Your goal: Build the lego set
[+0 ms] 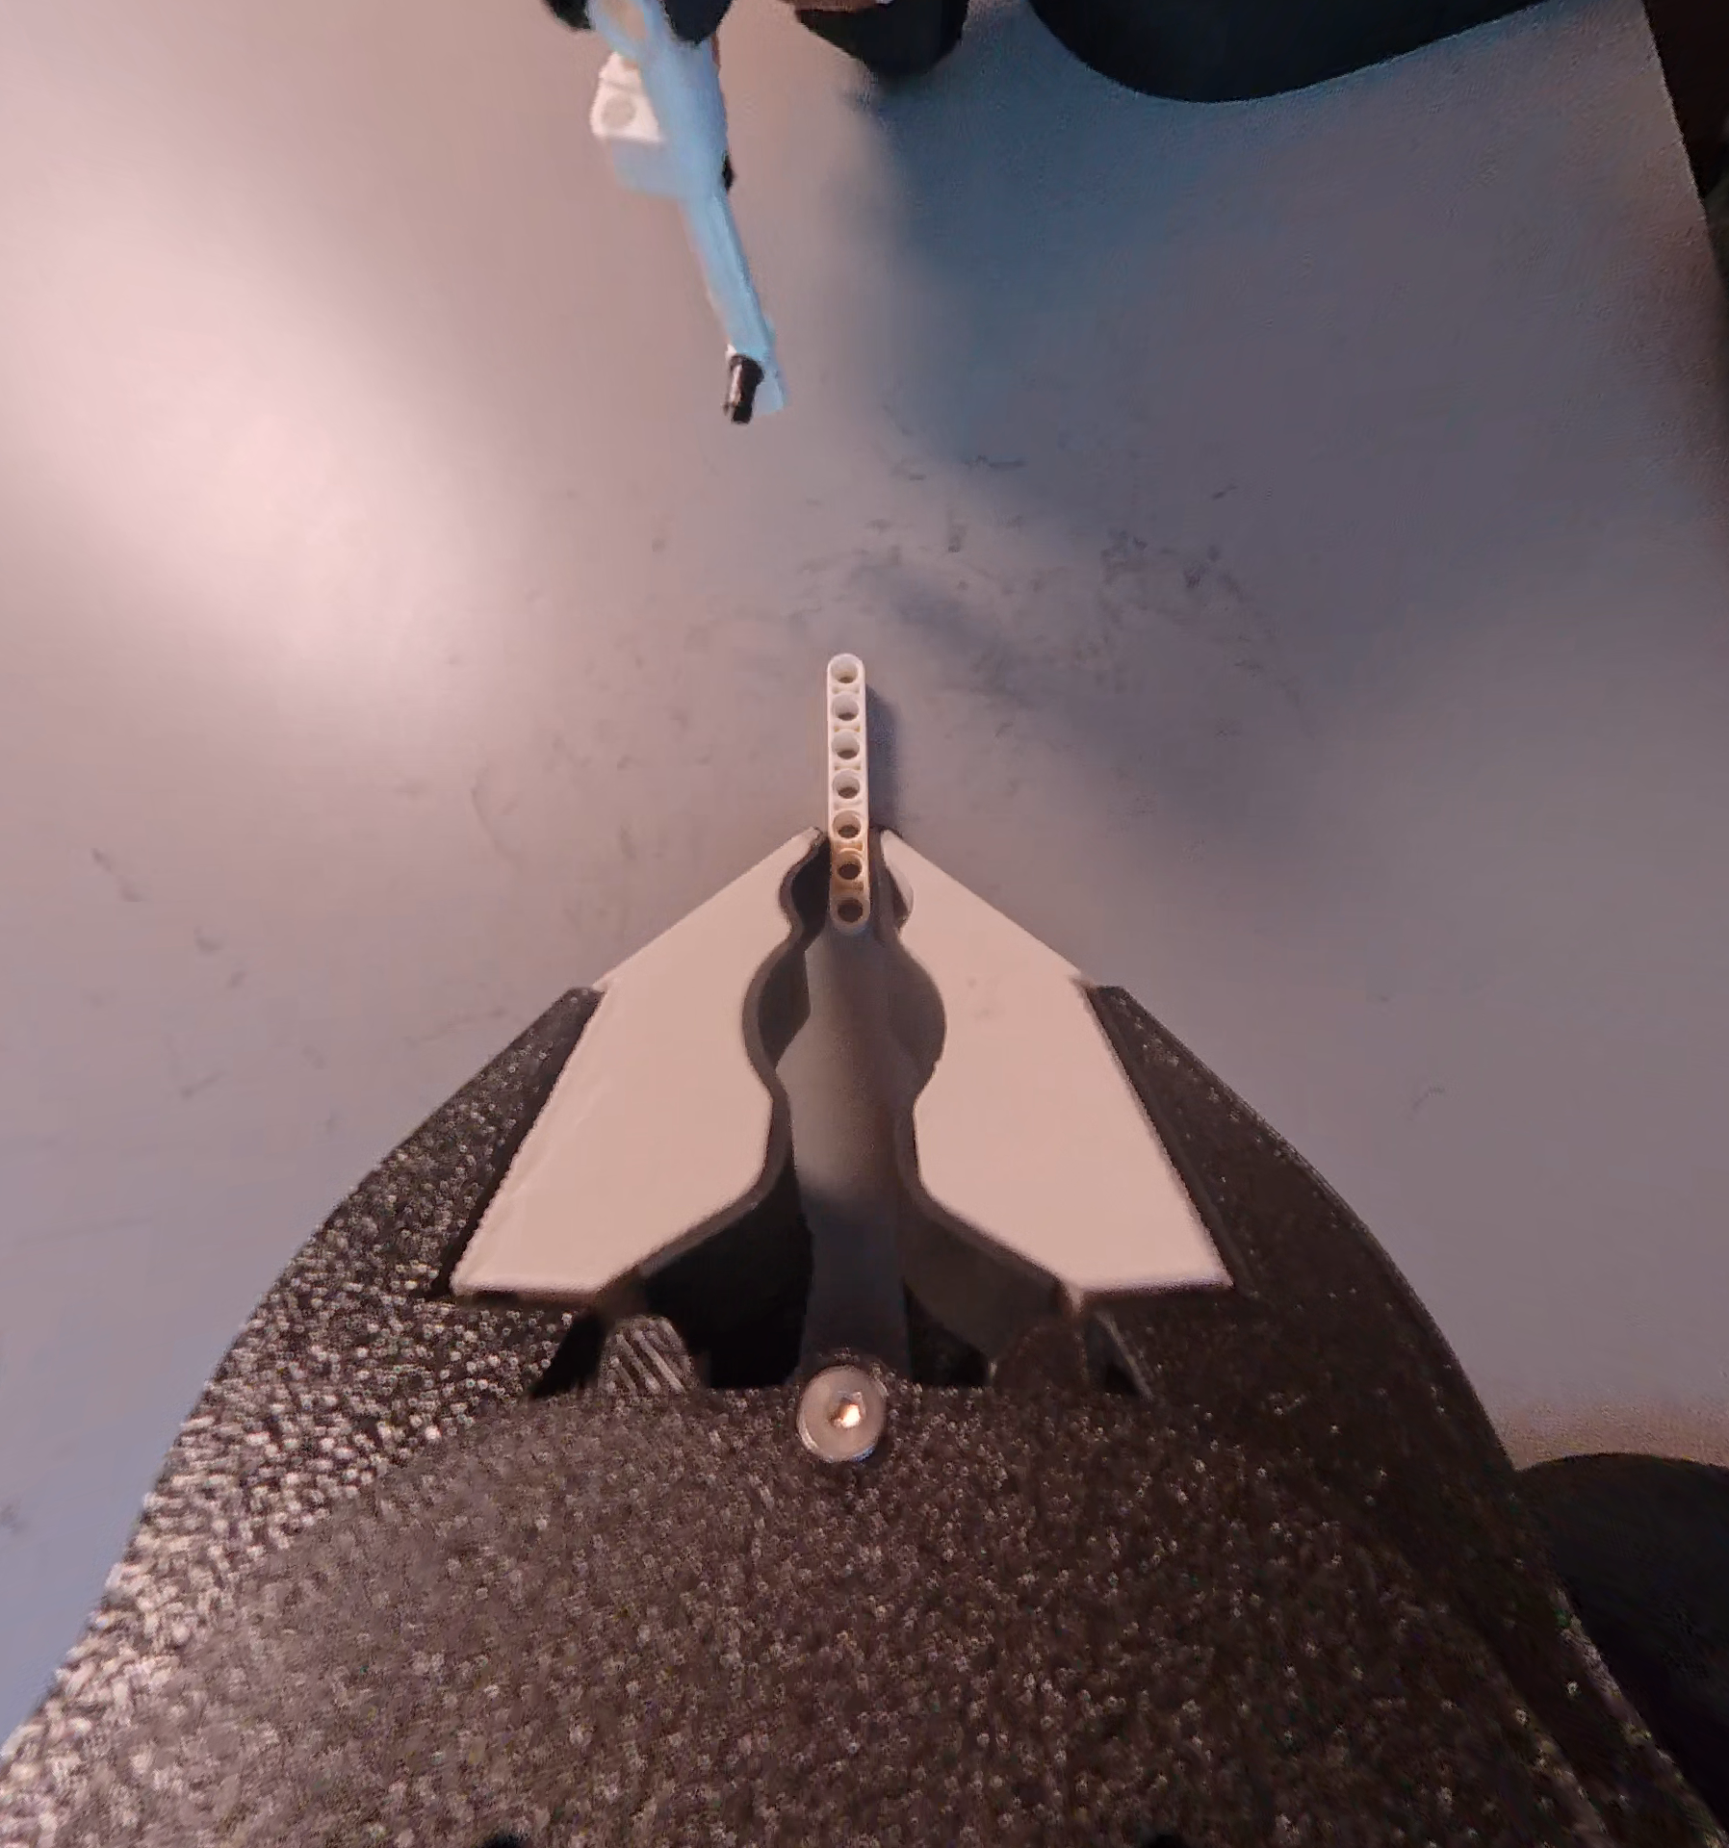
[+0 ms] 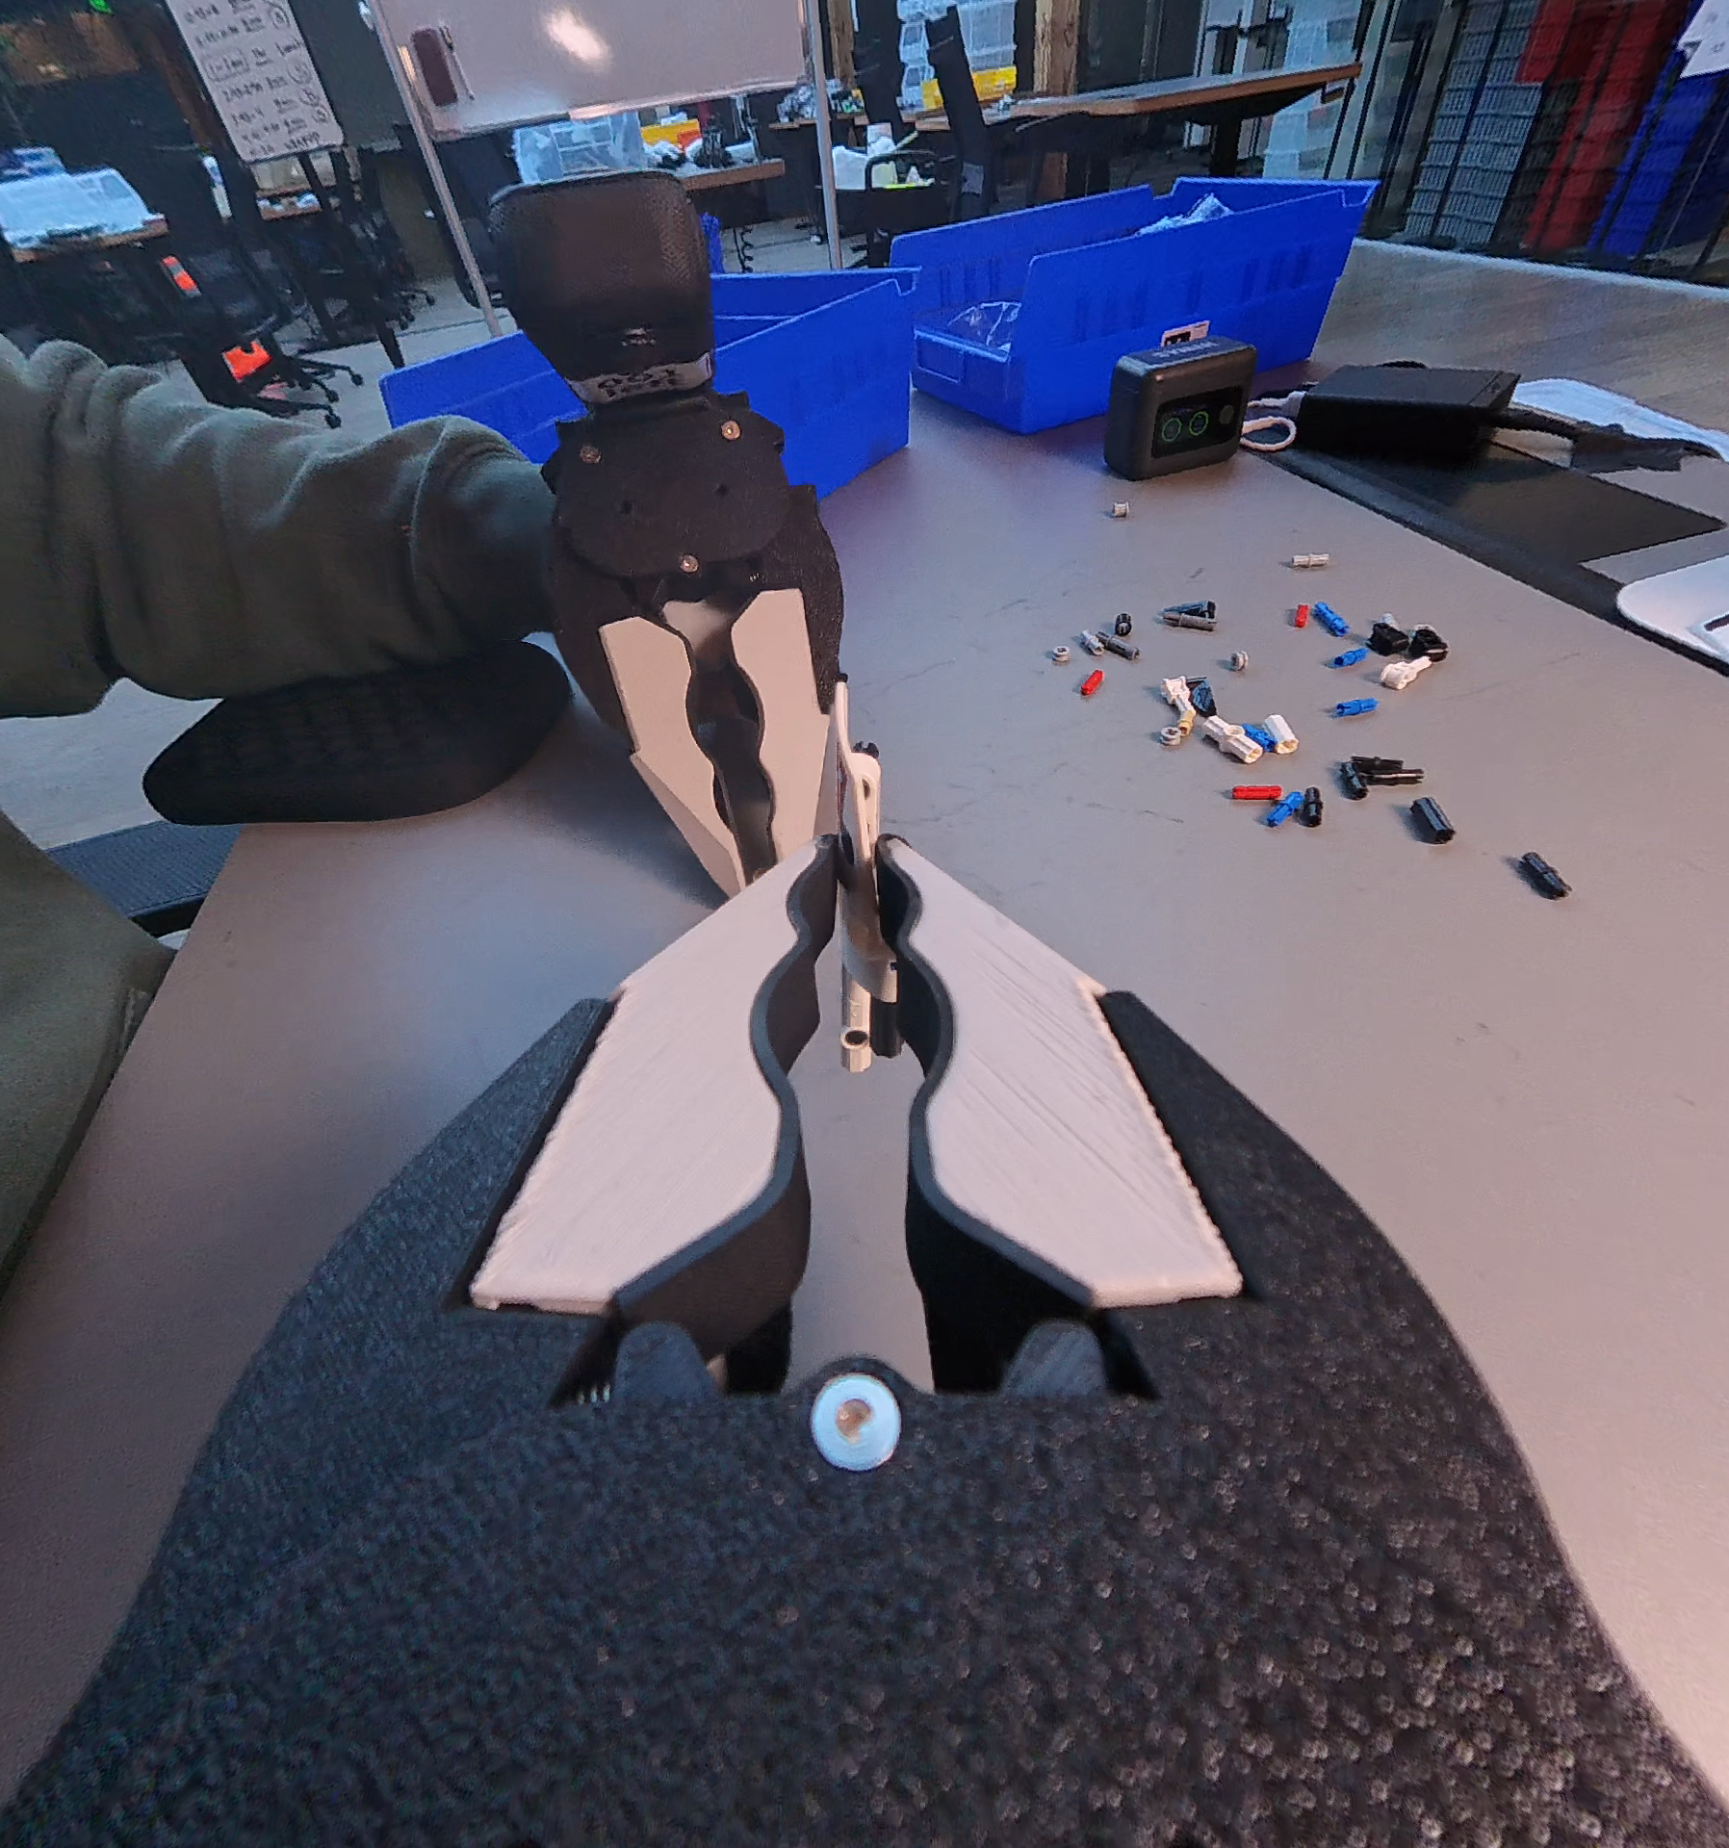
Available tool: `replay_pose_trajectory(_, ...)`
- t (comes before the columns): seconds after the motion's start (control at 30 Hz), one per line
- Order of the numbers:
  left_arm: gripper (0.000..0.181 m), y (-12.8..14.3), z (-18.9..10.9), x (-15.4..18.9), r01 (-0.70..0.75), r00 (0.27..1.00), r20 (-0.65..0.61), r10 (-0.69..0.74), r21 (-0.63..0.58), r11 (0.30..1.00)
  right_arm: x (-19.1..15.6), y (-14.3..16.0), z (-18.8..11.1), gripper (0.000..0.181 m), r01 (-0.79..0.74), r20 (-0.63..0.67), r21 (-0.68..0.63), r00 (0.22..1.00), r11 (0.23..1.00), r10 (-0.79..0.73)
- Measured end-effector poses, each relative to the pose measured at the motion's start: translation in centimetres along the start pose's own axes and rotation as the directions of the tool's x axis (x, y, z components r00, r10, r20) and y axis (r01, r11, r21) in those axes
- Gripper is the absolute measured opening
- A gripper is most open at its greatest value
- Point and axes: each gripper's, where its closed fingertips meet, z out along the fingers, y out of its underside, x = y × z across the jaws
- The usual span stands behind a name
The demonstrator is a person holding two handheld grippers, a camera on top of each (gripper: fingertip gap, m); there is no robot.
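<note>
White plastic was what we held on both sides: our left gripper [image 1: 848,860] was clamped on a slim white studless beam with a row of round holes [image 1: 847,760], most of its length sticking out past the gripper tips above the grey desk [image 1: 1241,600]. Our right gripper [image 2: 855,860] was clamped on a longer white beam assembly with a black pin at its near end [image 2: 866,990], which reached toward the holed beam without, as far as we could tell, touching it.

We judged the next step to be mating the two, and the risks sat there. We held the holed beam only by its last holes, so a sideways push could have pivoted it in the gripper or levered it out. The pin might have met a hole off-axis and jammed, or slid past altogether. Squeezing harder would not have cured a bad angle.

Beyond the holed beam, well apart from it, lay the scattered red, blue, black and white connector pieces [image 2: 1271,720]; a dropped part could have bounced in among them or off the desk edge nearer us.
</note>
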Motion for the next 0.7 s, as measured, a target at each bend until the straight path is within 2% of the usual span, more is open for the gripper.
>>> replay_pose_trajectory(0.2,0.008,-1.3,1.4,0.0,-0.058,0.998,-0.008,0.058,-0.005,0.998,0.1,0.1,0.0,0.007,-0.002,-0.001,-0.006,1.000,1.000,0.002)
replay_pose_trajectory(0.3,0.020,-1.2,1.3,-0.6,-0.012,1.000,0.011,0.012,0.002,1.000,0.1,0.0,-0.1,0.007,-0.001,-0.003,-0.002,1.000,1.000,0.001)
replay_pose_trajectory(0.4,0.023,-1.0,1.1,-0.4,0.016,0.999,0.027,-0.016,0.013,1.000,0.2,0.0,-0.1,0.007,-0.002,-0.003,-0.002,1.000,1.000,0.002)
replay_pose_trajectory(0.63,0.022,-1.4,1.5,-0.5,0.110,0.984,0.140,-0.113,0.032,0.993,0.0,0.0,-0.2,0.007,-0.003,0.006,-0.007,1.000,1.000,0.003)
replay_pose_trajectory(0.7,0.016,-1.7,1.8,-0.5,0.118,0.982,0.146,-0.122,0.032,0.992,0.0,-0.3,-0.3,0.007,-0.014,0.016,-0.001,1.000,1.000,0.014)
